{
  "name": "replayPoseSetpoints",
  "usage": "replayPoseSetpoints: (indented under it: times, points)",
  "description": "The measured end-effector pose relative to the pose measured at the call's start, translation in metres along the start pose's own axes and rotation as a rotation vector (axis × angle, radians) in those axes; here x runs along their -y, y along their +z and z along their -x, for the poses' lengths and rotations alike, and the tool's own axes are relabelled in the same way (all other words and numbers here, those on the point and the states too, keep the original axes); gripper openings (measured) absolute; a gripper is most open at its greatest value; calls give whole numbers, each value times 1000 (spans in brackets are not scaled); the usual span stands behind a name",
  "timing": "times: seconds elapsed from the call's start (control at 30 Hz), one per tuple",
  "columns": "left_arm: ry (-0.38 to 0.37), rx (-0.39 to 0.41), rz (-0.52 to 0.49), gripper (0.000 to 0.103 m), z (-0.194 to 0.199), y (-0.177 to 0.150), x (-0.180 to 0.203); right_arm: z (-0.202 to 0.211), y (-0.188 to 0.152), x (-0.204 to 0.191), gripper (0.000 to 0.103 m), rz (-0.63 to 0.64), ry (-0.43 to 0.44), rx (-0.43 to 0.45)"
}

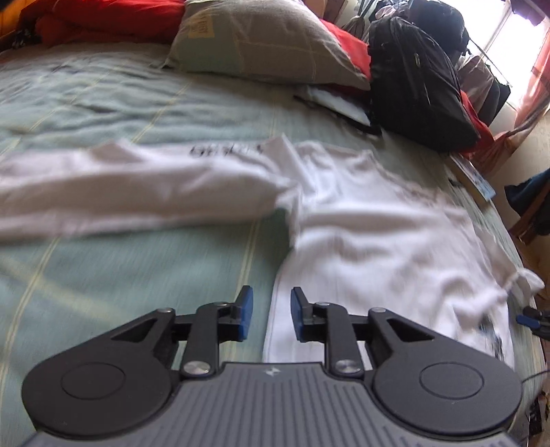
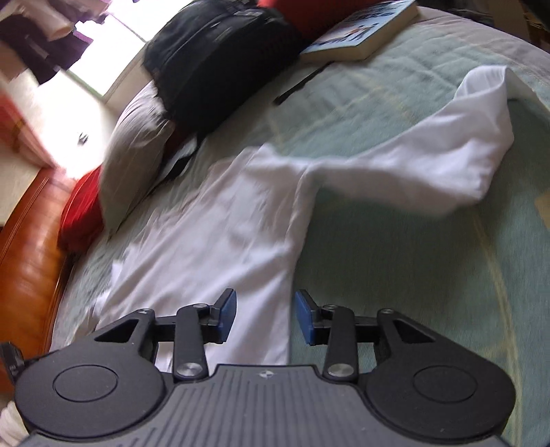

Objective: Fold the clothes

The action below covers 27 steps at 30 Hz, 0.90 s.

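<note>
1. Left wrist view: our left gripper [image 1: 271, 314] hangs spread and empty over the near hem of the white shirt [image 1: 361, 220]. The body runs away from us and a sleeve [image 1: 137, 182] reaches left.
2. Right wrist view: our right gripper [image 2: 265, 316], also spread and empty, straddles the shirt's side edge.
3. Only this view shows the book [image 2: 364, 31] beyond.

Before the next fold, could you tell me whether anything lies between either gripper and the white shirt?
Nothing visible does. The left gripper and right gripper are both open and empty just above the white shirt near its side edge. The black backpack and book sit beyond it.
</note>
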<state>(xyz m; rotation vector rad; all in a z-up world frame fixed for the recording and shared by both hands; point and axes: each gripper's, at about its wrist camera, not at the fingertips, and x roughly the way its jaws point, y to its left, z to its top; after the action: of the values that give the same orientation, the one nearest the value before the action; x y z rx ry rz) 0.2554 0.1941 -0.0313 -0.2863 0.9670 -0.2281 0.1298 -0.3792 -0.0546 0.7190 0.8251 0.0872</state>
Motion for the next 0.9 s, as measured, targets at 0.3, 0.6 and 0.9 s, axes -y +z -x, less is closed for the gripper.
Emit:
replayPoseSetpoints:
  times: [0.3, 0.6, 0.9]
  points:
    - [-51, 4, 65, 44, 64, -90, -19, 22, -63, -8, 49, 29, 57, -61]
    - [-100, 41, 30, 54, 85, -138, -16, 57, -147, 26, 61, -42, 151, -77]
    - [-136, 53, 33, 54, 69, -144, -20, 41, -150, 23, 56, 19, 248, -47]
